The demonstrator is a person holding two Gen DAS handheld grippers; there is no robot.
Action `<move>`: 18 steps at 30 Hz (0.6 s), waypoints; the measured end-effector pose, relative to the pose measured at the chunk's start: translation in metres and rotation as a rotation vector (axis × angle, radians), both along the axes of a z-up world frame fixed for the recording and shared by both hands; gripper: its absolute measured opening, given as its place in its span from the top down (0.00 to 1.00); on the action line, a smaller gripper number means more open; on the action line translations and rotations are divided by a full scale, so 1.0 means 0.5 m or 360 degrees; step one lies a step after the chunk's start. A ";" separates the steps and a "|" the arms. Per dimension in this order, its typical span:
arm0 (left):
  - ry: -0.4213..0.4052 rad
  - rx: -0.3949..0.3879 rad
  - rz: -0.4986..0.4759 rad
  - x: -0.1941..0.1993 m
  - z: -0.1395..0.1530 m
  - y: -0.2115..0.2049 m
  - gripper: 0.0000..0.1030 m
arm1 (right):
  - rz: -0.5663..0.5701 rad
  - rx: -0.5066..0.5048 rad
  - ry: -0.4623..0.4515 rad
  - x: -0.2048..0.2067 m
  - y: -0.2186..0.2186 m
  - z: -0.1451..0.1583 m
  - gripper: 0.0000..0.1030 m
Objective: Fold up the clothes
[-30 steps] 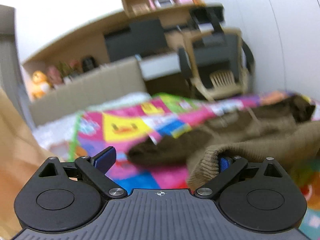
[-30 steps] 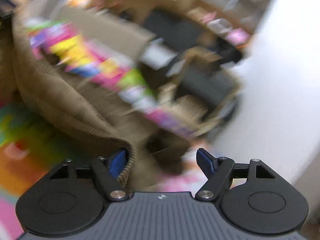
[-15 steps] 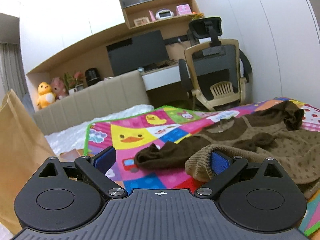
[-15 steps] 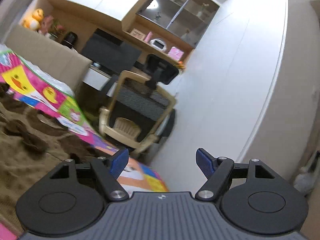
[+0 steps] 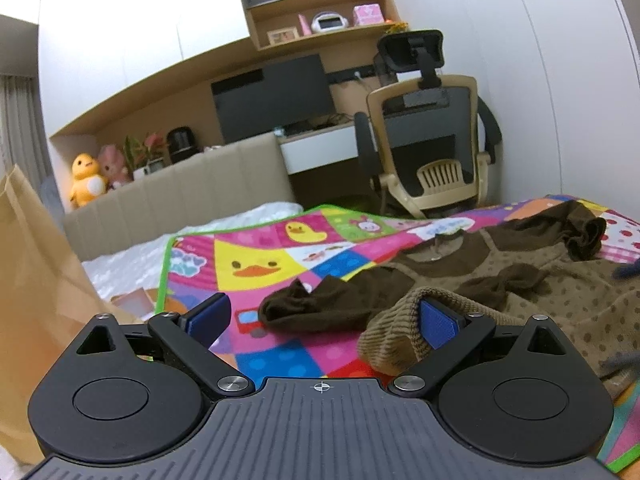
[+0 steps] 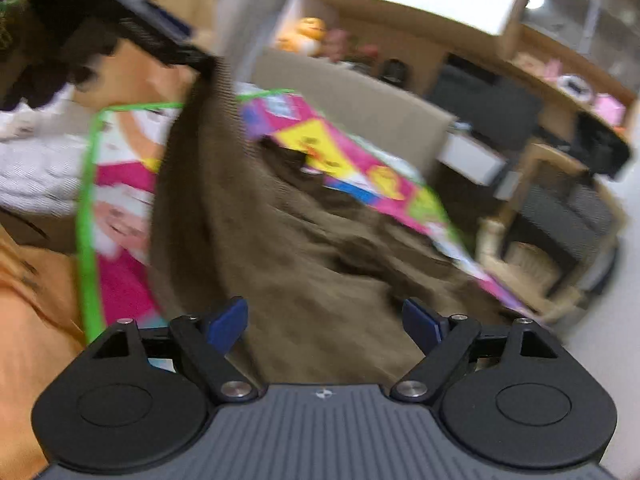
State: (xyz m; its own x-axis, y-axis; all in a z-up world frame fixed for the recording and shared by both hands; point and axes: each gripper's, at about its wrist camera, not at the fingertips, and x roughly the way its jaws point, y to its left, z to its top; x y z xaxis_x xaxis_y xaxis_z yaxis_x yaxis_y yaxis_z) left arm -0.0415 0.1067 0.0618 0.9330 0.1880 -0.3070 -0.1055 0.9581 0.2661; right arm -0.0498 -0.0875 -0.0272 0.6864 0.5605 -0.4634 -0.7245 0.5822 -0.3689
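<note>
Jaws of both grippers stand apart, clamped on nothing. Largest, the colourful play mat [image 5: 276, 256] carries the brown sweater [image 5: 552, 280] at right; its ribbed hem [image 5: 394, 340] drapes the left gripper [image 5: 324, 320]. Right gripper [image 6: 324, 320] hovers, apparently above blurred sweater cloth.
</note>
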 end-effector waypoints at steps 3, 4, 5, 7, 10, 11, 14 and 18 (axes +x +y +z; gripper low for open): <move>-0.0009 -0.0008 0.0015 -0.002 -0.003 0.002 0.03 | 0.0038 -0.0126 -0.0012 0.009 0.070 -0.040 0.17; -0.0010 -0.0011 0.0023 -0.004 -0.004 0.005 0.03 | -0.0024 -0.0156 -0.0086 0.010 0.072 -0.047 0.17; -0.0007 -0.0010 0.0031 -0.008 -0.004 0.010 0.03 | -0.0085 -0.0186 -0.0161 0.012 0.074 -0.054 0.17; 0.0011 -0.0012 0.0048 -0.020 -0.008 0.023 0.03 | -0.0195 -0.0178 -0.0239 0.016 0.050 -0.048 0.17; 0.0147 -0.0156 -0.0116 -0.052 -0.032 0.053 0.03 | -0.0171 0.0012 -0.0093 0.006 -0.061 0.006 0.16; 0.0224 -0.0242 -0.0244 -0.066 -0.043 0.062 0.03 | -0.0149 0.0062 -0.0038 -0.003 -0.099 0.019 0.15; 0.0406 -0.0387 -0.0563 -0.108 -0.076 0.075 0.03 | -0.0217 0.0131 0.0050 -0.020 -0.198 0.042 0.03; 0.0412 -0.0259 -0.0683 -0.122 -0.089 0.039 0.03 | -0.0493 0.0121 0.0137 0.008 -0.266 0.029 0.03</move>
State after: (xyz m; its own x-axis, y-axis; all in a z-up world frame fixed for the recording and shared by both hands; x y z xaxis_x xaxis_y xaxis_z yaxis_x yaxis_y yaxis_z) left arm -0.1024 0.1265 0.0174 0.8053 -0.2635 -0.5311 0.3548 0.9319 0.0757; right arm -0.0458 -0.2204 -0.0126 0.7898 0.3666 -0.4918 -0.5353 0.8034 -0.2608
